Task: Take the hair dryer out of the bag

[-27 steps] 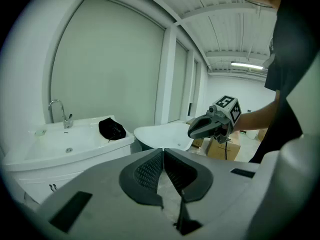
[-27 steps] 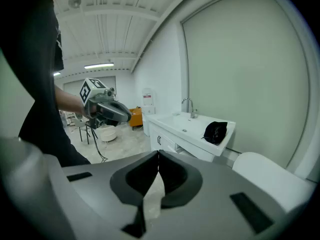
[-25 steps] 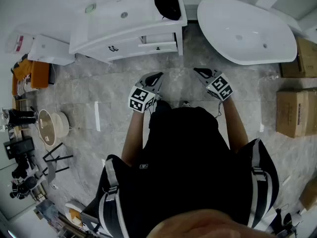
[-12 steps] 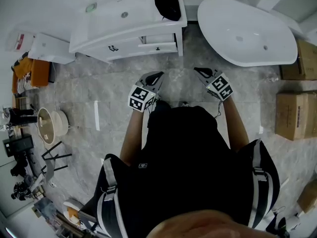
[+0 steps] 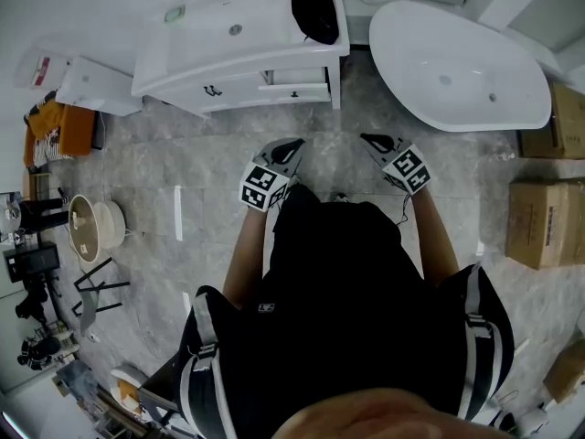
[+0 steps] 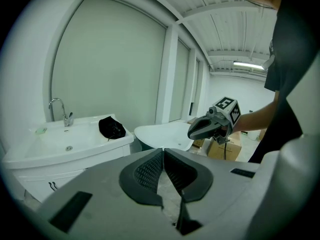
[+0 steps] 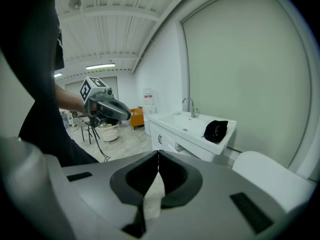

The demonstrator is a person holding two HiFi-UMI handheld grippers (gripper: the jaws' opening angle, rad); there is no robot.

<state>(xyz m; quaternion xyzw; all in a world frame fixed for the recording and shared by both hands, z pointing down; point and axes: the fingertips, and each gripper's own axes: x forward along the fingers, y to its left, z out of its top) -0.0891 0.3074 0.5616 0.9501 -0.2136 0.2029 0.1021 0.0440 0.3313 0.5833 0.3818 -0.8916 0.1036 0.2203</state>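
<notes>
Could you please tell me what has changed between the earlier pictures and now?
Nothing visibly changed. The left gripper and the right gripper stay shut and empty, side by side above the floor in front of the vanity. The black bag still lies untouched on the vanity top.

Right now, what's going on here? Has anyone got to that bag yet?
A person stands holding the left hand-held gripper and the right hand-held gripper out in front, both shut and empty. The black bag sits on the white vanity, well ahead of both grippers. Neither touches it, and no hair dryer is in sight. A bathtub stands beside the vanity.
</notes>
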